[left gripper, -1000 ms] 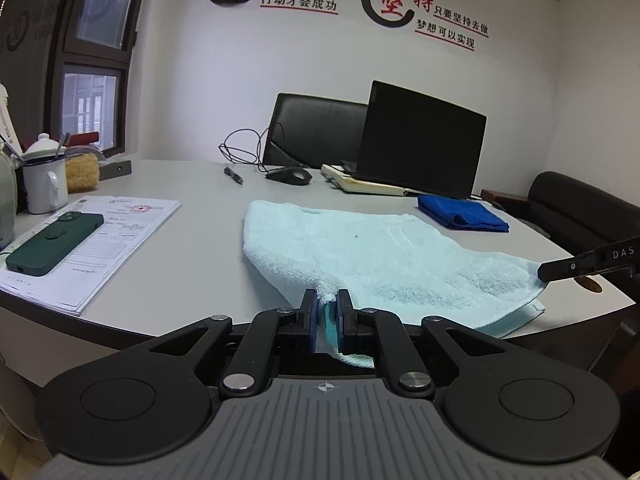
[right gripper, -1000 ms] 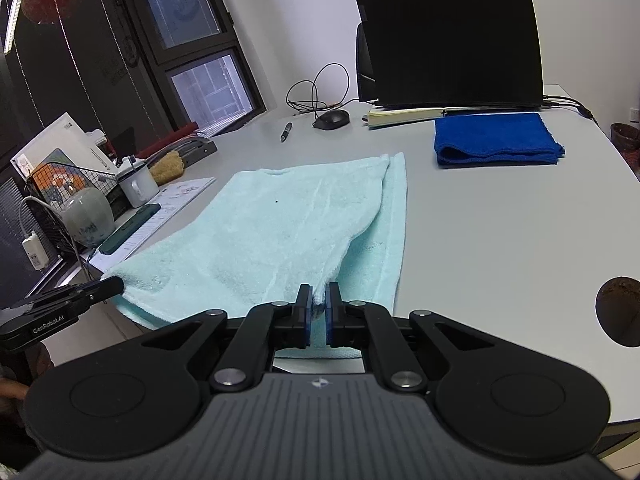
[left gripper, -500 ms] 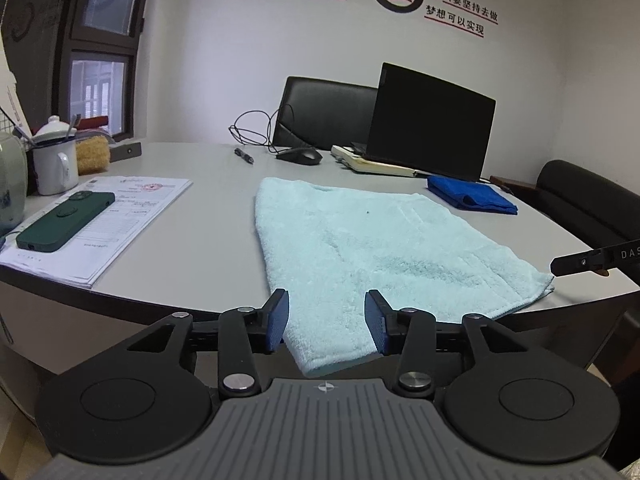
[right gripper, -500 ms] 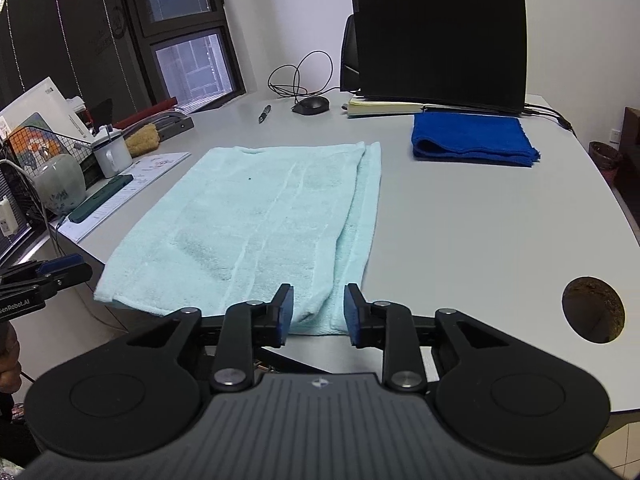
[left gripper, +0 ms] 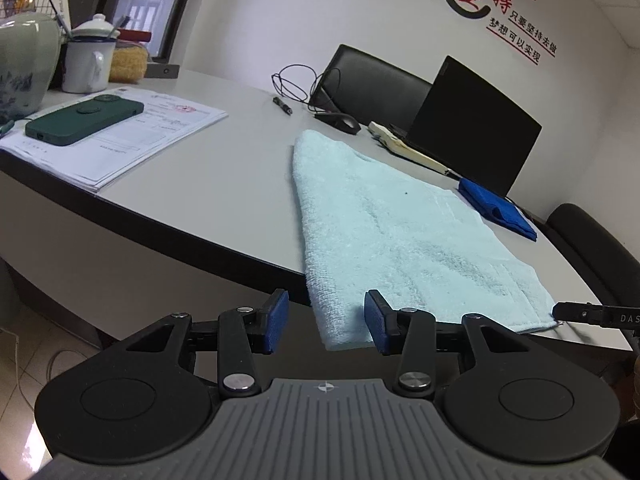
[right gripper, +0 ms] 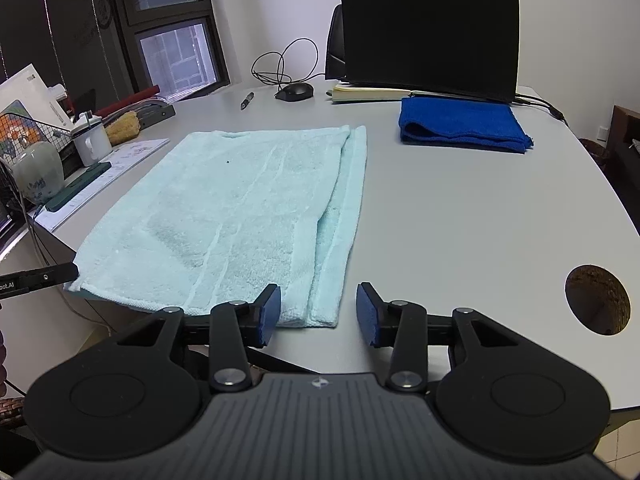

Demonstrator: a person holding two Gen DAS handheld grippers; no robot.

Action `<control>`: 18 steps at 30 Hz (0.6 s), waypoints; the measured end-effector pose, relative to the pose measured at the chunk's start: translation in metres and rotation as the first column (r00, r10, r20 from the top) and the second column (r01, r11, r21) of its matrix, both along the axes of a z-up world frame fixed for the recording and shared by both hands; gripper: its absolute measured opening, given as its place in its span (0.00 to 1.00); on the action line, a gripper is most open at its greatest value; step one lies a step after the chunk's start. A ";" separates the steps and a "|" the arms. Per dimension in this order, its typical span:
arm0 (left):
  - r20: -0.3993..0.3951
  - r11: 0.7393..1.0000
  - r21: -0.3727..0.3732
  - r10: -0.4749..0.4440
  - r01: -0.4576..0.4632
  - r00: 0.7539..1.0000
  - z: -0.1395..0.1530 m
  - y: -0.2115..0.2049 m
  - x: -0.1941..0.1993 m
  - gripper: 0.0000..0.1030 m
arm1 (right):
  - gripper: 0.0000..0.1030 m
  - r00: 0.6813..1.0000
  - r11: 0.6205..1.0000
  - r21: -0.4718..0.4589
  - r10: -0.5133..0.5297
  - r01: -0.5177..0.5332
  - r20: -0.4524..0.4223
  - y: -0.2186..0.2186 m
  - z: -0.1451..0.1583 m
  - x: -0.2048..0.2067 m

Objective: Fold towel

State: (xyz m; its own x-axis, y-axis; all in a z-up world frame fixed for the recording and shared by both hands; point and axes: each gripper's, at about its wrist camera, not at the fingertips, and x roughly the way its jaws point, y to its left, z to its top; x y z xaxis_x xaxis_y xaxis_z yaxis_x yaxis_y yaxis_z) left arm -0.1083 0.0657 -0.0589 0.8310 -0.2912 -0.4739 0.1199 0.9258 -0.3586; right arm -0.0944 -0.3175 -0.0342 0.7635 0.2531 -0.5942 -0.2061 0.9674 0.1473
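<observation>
A light blue towel (left gripper: 400, 232) (right gripper: 240, 208) lies flat on the grey desk (right gripper: 460, 220), folded double, with its near edge at the desk's front edge. My left gripper (left gripper: 326, 316) stands open at the towel's near left corner, which hangs over the edge between the blue pads (left gripper: 276, 320) without touching them. My right gripper (right gripper: 318, 308) has its jaws opening at the near right corner; the towel's edge lies between and just ahead of them, untouched. Each view catches the other gripper's tip, the right gripper (left gripper: 580, 313) and the left gripper (right gripper: 44, 278).
A folded dark blue cloth (right gripper: 460, 128) lies in front of a black laptop (right gripper: 428, 32). A mouse (right gripper: 296, 91), cable and pen (right gripper: 247, 101) sit behind the towel. Left are papers with a green phone (left gripper: 84, 118) and a mug (left gripper: 86, 60). A cable hole (right gripper: 598, 300) is at the right.
Both grippers were shut on the towel's near corners and have opened and let go. The towel has settled flat. The left gripper has sunk and rolled.
</observation>
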 end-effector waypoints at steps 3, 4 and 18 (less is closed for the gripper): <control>-0.024 0.999 -0.035 -0.003 0.002 1.000 -0.006 0.004 0.004 0.44 | 0.43 1.000 1.000 -0.018 0.005 -0.005 0.005 0.004 0.000 0.000; -0.030 0.999 -0.046 -0.006 0.005 1.000 -0.008 0.005 0.005 0.44 | 0.43 1.000 1.000 -0.024 0.008 -0.007 0.007 0.005 0.000 0.000; -0.064 0.985 -0.162 -0.065 0.053 0.996 -0.032 0.009 0.013 0.17 | 0.24 0.999 0.999 -0.027 0.029 -0.028 0.035 0.014 -0.003 -0.001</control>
State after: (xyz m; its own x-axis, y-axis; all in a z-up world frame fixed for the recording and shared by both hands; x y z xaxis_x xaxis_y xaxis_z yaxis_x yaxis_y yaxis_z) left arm -0.0957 0.0750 -0.0904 0.7771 -0.4154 -0.4728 0.1424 0.8478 -0.5109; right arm -0.0956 -0.3034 -0.0373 0.7768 0.2599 -0.5736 -0.2385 0.9644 0.1140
